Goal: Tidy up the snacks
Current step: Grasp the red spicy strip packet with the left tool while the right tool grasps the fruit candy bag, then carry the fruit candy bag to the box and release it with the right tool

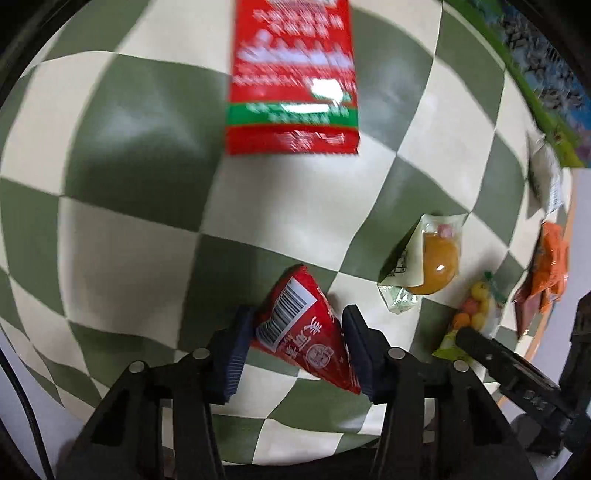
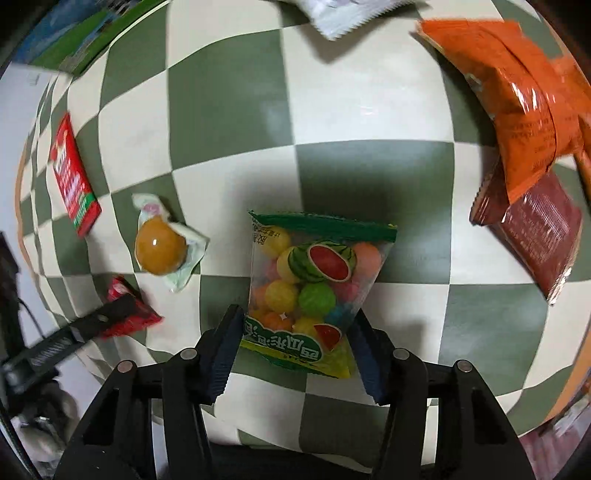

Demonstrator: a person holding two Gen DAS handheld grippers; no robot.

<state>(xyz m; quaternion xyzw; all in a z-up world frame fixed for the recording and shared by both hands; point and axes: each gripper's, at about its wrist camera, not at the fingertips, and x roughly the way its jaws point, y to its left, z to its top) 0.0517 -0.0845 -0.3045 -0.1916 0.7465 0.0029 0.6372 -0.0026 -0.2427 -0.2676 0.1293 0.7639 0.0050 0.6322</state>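
Note:
In the left wrist view, my left gripper (image 1: 295,347) is shut on a small red triangular snack packet (image 1: 303,332) with a barcode, held just above the green and cream checkered cloth (image 1: 129,229). In the right wrist view, my right gripper (image 2: 295,350) is shut on a clear bag of coloured watermelon candy balls (image 2: 314,284). A wrapped orange jelly (image 2: 160,251) lies between the two grippers; it also shows in the left wrist view (image 1: 436,266). The left gripper with its red packet (image 2: 129,310) shows at the left of the right wrist view.
A red and green box (image 1: 291,77) lies ahead of the left gripper. Orange packets (image 2: 517,99) overlap a dark red packet (image 2: 543,229) at the right. A white packet (image 2: 343,14) lies at the far edge. A green and blue box (image 2: 74,40) sits at the far left corner.

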